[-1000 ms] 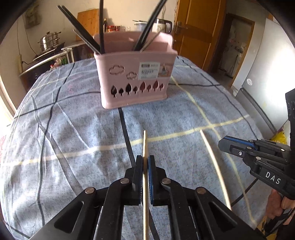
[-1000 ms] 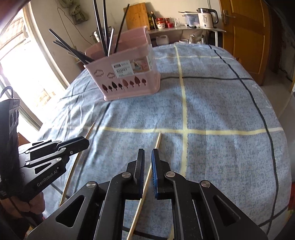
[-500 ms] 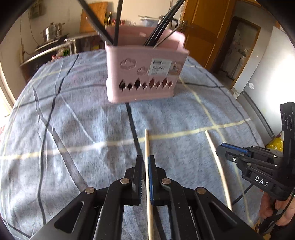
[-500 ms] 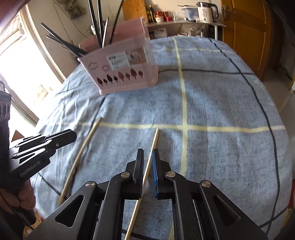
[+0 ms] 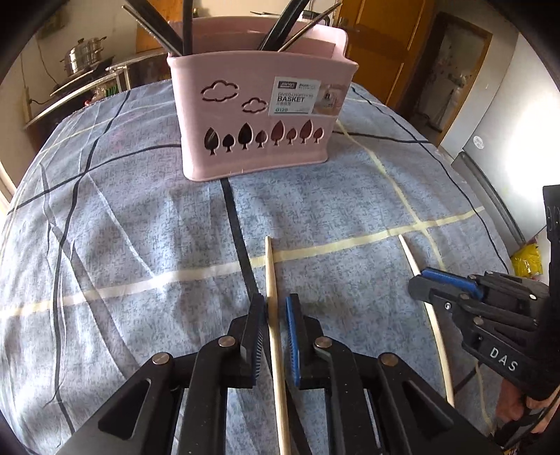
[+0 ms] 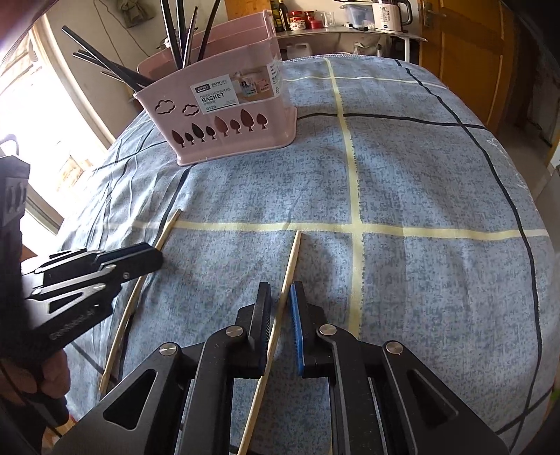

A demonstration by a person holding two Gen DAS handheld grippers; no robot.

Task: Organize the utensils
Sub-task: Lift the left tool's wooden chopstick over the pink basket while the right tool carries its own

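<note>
Two pale wooden chopsticks lie on the blue checked tablecloth in front of a pink chopstick basket [image 5: 259, 122] [image 6: 224, 119] that holds several dark utensils. One chopstick [image 5: 270, 273] runs between the jaws of my left gripper [image 5: 274, 301]. Those jaws are opening, with a gap on the blue-pad side. The other chopstick [image 6: 292, 259] runs between the jaws of my right gripper [image 6: 280, 290], which are also opening, with gaps on both sides. Each view shows the other gripper [image 5: 420, 280] [image 6: 154, 257] over its own chopstick [image 5: 413, 259] [image 6: 168, 227].
The tablecloth [image 6: 420, 182] covers a round table that drops off on all sides. A shelf with a kettle [image 6: 388, 14] and jars stands behind, a steel pot [image 5: 84, 57] at the far left, a wooden door [image 5: 385, 45] at the back.
Both grippers have sunk toward the cloth and their jaws have parted from the chopsticks they pinched. The basket looms larger in the left wrist view.
</note>
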